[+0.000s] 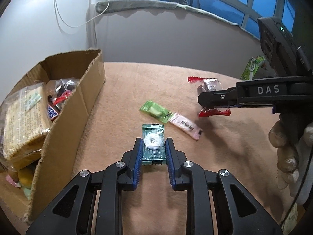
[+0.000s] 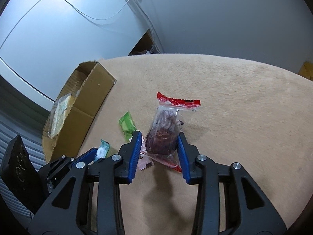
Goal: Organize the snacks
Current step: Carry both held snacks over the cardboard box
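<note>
Tabletop (image 2: 234, 98) under tan cloth, cardboard box (image 1: 78, 105) left of left hand-held gripper (image 1: 153, 146), closed on teal candy packet (image 1: 153, 137), right hand-held gripper (image 2: 159, 146) clamping red-ended snack bag (image 2: 164, 129), green packet (image 1: 154, 110) and pink packet (image 1: 185, 127) lying between both.

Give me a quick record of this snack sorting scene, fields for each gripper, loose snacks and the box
left gripper: shut on teal mint packet
right gripper: closed on red-ended date packet
loose snacks: green packet, pink packet, touching end to end
cardboard box: left side, already holds several snacks
surface: tan cloth
</note>
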A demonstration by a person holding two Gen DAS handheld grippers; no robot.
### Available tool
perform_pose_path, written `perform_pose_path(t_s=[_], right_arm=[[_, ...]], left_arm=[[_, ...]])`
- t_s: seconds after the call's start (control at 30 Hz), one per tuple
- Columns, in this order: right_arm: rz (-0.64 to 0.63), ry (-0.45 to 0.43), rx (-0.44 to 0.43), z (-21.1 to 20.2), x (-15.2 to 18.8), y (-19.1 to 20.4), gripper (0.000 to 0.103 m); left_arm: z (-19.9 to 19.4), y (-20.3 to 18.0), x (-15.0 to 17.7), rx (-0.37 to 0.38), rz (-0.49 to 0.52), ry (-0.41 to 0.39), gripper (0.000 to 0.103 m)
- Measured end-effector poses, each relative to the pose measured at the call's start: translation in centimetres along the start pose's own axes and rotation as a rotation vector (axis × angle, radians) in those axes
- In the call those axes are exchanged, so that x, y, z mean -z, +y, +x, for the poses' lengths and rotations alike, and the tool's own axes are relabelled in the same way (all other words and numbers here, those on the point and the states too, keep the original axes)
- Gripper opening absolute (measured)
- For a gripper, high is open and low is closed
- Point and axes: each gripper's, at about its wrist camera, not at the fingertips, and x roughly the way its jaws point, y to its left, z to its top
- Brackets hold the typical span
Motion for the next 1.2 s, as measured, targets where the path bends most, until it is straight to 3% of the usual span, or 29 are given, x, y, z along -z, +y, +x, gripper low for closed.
perform_pose_path(t_s=[0.53, 0.87, 1.2], right_arm=[[-0.063, -0.096, -0.004, -5.3, 0.9, 3.4, 0.038], [-0.144, -0.127, -0.018, -6.5, 0.2, 7.8, 0.038], [-0.208, -0.128, -0.033, -4.4, -2.2, 12.4, 0.038]], left_arm=[[-7.9, 1.3, -0.6, 0.015, -0.003, -0.159, 0.021], [-11.3, 5.7, 0.4, -0.049, -0.060, -0.220, 0.021], [-12.8, 11.0, 0.3, -0.132, -0.120, -0.263, 0.021]])
